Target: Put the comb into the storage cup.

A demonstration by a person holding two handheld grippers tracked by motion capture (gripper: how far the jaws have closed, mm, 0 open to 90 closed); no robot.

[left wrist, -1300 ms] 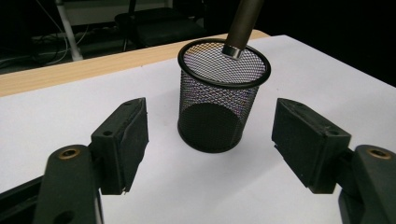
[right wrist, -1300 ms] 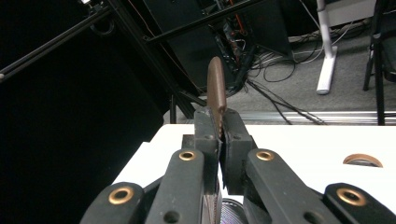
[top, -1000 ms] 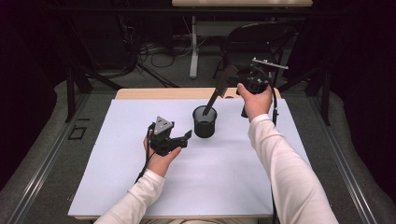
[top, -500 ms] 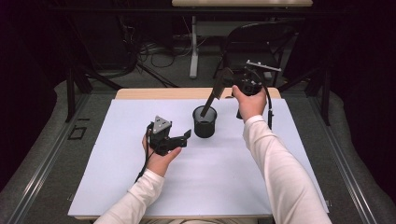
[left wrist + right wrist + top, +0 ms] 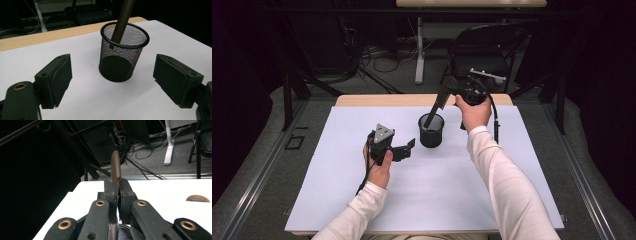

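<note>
Nearest the person, the left gripper (image 5: pixel 404 150) rests low on the white sheet-covered table (image 5: pixel 337 200), its jaws spread wide and holding nothing; in the left gripper view they frame the black wire-mesh cup (image 5: pixel 123 53) without touching it, so the cup stands free rather than steadied. Just beyond, the cup (image 5: pixel 431 130) sits upright near the middle of the sheet, toward its far edge. A dark brown serrated knife (image 5: pixel 438 102) leans in it, its handle end down inside the mesh and resting against the rim (image 5: pixel 122 22). Farther back and higher, the right gripper (image 5: pixel 453 90) has its jaws closed tight on the upper part of the knife (image 5: pixel 116 170), the toothed blade rising past them. By my reading the placing is nearly done: the knife is in the cup, and what remains is to let go and draw the right gripper clear.
</note>
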